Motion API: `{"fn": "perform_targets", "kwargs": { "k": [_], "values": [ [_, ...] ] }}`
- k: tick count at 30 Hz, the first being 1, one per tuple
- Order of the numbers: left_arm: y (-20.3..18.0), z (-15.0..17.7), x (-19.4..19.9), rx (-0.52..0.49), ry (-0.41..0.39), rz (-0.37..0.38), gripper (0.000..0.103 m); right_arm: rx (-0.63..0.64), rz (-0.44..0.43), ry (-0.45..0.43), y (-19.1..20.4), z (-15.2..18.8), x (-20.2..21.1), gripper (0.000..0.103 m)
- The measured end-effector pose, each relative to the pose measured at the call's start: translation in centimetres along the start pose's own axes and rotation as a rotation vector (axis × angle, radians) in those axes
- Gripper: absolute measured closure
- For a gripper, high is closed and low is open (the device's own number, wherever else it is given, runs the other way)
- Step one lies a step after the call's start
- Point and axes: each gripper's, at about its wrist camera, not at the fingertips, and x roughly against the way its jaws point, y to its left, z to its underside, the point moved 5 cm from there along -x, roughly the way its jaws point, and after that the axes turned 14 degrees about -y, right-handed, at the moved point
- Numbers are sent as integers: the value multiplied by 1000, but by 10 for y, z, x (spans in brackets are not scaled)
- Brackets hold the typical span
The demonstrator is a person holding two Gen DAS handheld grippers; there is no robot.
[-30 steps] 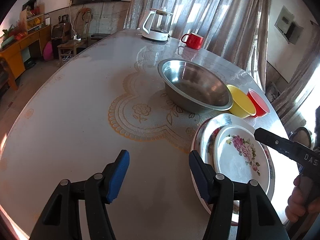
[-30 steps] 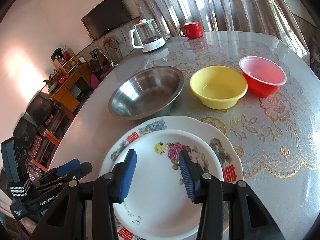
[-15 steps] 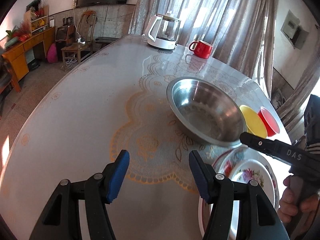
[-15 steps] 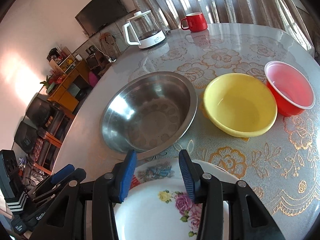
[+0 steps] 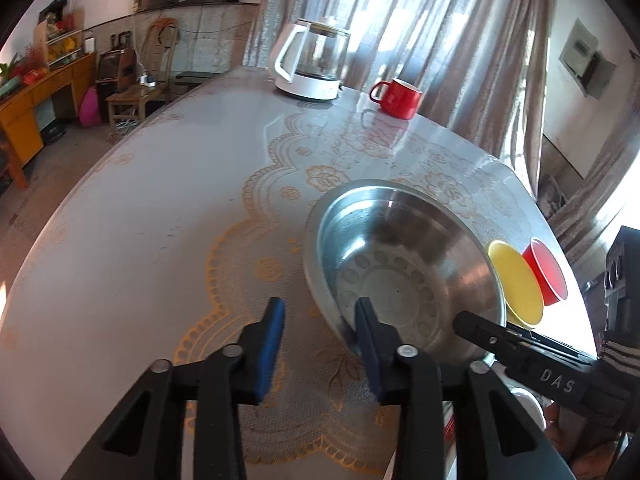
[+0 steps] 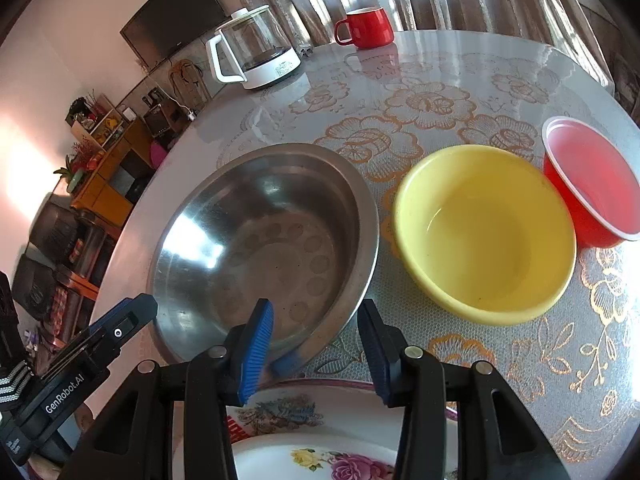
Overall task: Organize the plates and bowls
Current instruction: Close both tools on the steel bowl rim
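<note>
My left claw (image 5: 318, 336) is closing its jaws astride the near rim of the steel bowl (image 5: 404, 276), pads not yet pressing. My right claw (image 6: 316, 336) is hanging part-open, straddling that bowl's right rim, gripping nothing. Yellow bowl (image 6: 484, 228) is sitting just right, red bowl (image 6: 596, 192) beyond it; stacked plates (image 6: 320, 440) near.
</note>
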Motion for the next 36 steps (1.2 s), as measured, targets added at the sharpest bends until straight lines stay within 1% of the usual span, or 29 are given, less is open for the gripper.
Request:
{"fn": "perform_targets", "kwargs": {
  "k": [1, 3, 4, 6, 10, 15, 18, 21, 25, 30, 36],
  "values": [
    [-1, 0, -2, -9, 4, 3, 75, 12, 4, 3, 2, 1, -1, 59],
    [-3, -1, -4, -20, 6, 0, 77, 37, 10, 10, 6, 3, -5, 59],
    [-3, -1, -6, -18, 8, 6, 80, 53, 9, 11, 9, 3, -7, 60],
    [-2, -1, -7, -2, 14, 11, 80, 86, 28, 0, 14, 4, -8, 66],
    [1, 2, -5, 22, 16, 41, 80, 98, 39, -9, 16, 3, -9, 66],
    [11, 7, 7, 47, 5, 34, 80, 114, 17, 7, 25, 6, -10, 66],
    [20, 11, 19, 50, -5, 13, 80, 126, -7, 21, 35, 11, -12, 66],
    [33, 17, 35, 74, -18, 3, 78, 153, -35, 28, 47, 13, -12, 65],
    [51, 28, 56, 91, -32, -44, 77, 185, -95, 45, 68, 21, -10, 65],
    [74, 42, 84, 116, -52, -95, 76, 249, -156, 71, 97, 39, -10, 64],
    [96, 60, 118, 147, -65, -134, 76, 274, -219, 127, 124, 61, -4, 63]
  ]
}}
